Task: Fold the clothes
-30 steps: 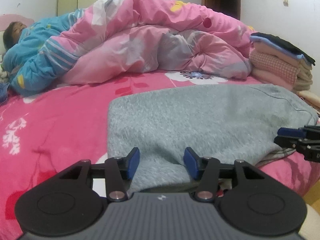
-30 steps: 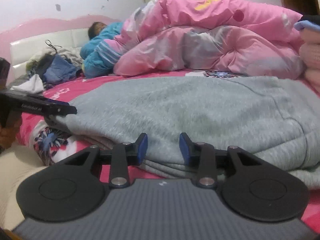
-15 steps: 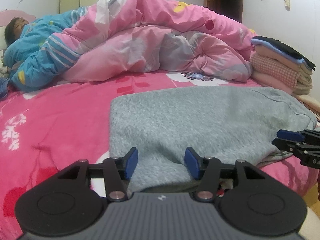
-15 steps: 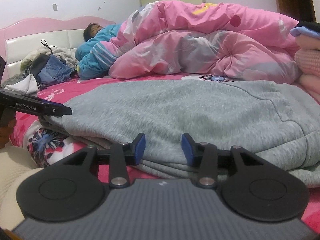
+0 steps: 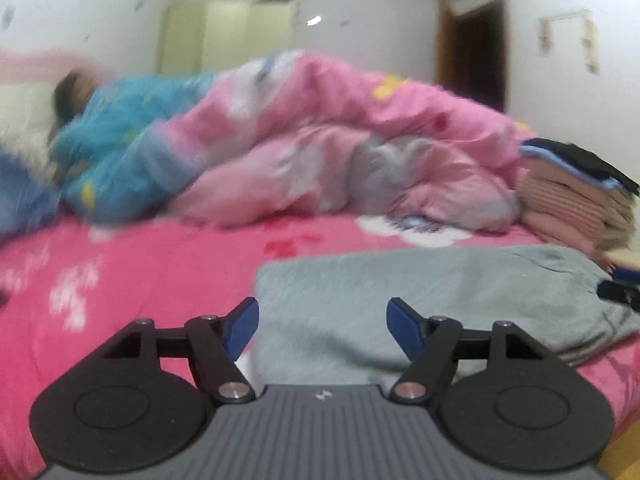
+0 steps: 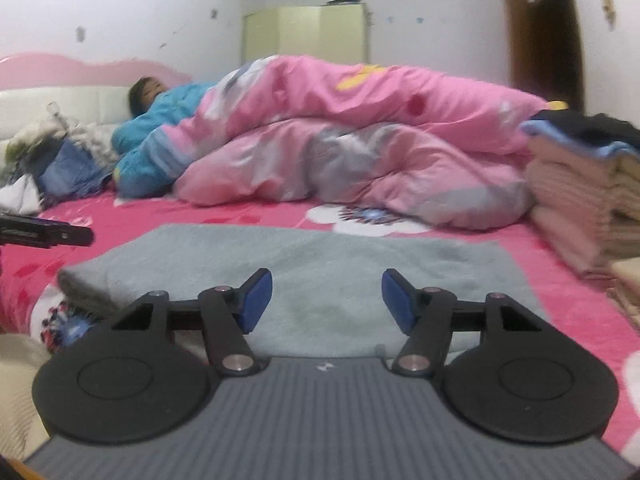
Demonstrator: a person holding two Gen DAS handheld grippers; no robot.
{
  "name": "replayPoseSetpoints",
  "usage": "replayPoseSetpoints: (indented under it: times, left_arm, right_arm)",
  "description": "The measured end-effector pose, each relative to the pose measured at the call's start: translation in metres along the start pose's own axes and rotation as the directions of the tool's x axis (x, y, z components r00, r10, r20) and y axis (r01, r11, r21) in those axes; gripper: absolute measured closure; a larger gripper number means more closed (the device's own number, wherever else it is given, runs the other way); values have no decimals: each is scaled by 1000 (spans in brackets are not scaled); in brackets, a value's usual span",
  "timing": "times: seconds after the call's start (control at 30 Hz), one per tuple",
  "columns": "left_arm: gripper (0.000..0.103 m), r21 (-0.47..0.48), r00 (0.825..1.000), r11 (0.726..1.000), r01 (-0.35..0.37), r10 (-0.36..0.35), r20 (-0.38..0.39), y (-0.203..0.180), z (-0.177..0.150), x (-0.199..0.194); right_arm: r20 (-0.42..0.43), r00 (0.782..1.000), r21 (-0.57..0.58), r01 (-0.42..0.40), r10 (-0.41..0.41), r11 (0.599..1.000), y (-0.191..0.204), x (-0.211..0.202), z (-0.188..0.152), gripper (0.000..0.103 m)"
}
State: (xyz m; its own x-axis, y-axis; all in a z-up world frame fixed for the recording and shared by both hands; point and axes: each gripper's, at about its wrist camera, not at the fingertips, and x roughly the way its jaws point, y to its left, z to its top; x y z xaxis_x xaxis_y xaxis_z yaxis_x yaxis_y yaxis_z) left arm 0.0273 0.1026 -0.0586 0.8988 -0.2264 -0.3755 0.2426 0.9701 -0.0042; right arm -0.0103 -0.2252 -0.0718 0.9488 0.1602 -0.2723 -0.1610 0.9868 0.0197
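From the left wrist view, a heaped pink quilt (image 5: 352, 152) lies across the far side of the bed (image 5: 132, 276), a person in blue (image 5: 120, 140) rests at the far left, and a stack of folded clothes (image 5: 576, 200) sits at the right edge. The left claw (image 5: 322, 328) hangs wide apart, holding nothing, above the near left corner of the grey garment (image 5: 420, 292), folded flat. From the right wrist view, the right claw (image 6: 326, 300) is likewise spread wide and empty over the garment's near edge; a clothes pile (image 6: 52, 160) lies by the headboard (image 6: 80, 92).
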Motion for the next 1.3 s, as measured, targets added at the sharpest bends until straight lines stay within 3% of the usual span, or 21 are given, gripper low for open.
replayPoseSetpoints:
  times: [0.13,0.23,0.3,0.37,0.43,0.57,0.7,0.77,0.87,0.93,1.0,1.1,1.13,1.23,1.3]
  left_arm:
    - [29,203,998,978,57,-51,-35,-50,0,12]
    - [28,292,991,954,63,-25,-132,-76,-17,35]
    - [27,264,978,963,56,0,-209,-78,-21,49]
    - [27,222,974,973,61,-9,-226,-74,-17,52]
    - [25,215,971,975,60,-7,-240,-72,-16,54]
    - [25,240,972,970,39,20,-236,-77,-18,55]
    - [25,231,970,972,34,24,-241,-77,-19,53]
    - [24,234,970,972,31,27,-243,-78,-20,53]
    - [23,235,969,972,25,34,-246,-78,-20,54]
    - [20,228,968,973,20,38,-247,-77,-20,55]
    - [20,214,968,977,20,35,-250,-75,-20,56]
    - [18,197,966,980,19,33,-256,-74,-20,56]
    - [18,196,966,980,17,35,-257,-74,-20,56]
    - [18,196,966,980,14,37,-255,-74,-21,56]
    - [18,190,966,982,14,36,-254,-73,-21,56]
  right_arm:
    - [24,997,15,69,-69,998,-21,-5,-4,42]
    - [-8,996,56,89,-89,994,-39,0,-20,43]
    - [-105,991,49,91,-85,995,-48,13,-43,44]
    - [-86,993,-27,81,-83,996,-43,12,-55,43]
    - [-113,989,-78,91,-100,993,-36,11,-44,43]
    - [-13,994,15,106,-105,994,-52,-4,-20,44]
    - [-81,987,26,142,-139,990,-79,15,-45,45]
    - [-43,992,-5,121,-122,993,-81,14,-58,44]
    - [-52,989,11,139,-138,990,-78,13,-34,46]
    - [26,994,87,102,-104,991,-83,3,-21,46]
    - [42,993,104,106,-111,989,-89,4,-20,46]
    - [-114,986,156,136,-119,978,-108,34,-50,42]
    - [-67,991,168,127,-117,978,-109,30,-56,42]
    - [-106,980,145,183,-169,972,-96,28,-34,42]
    - [-80,988,147,144,-133,979,-89,31,-29,45]
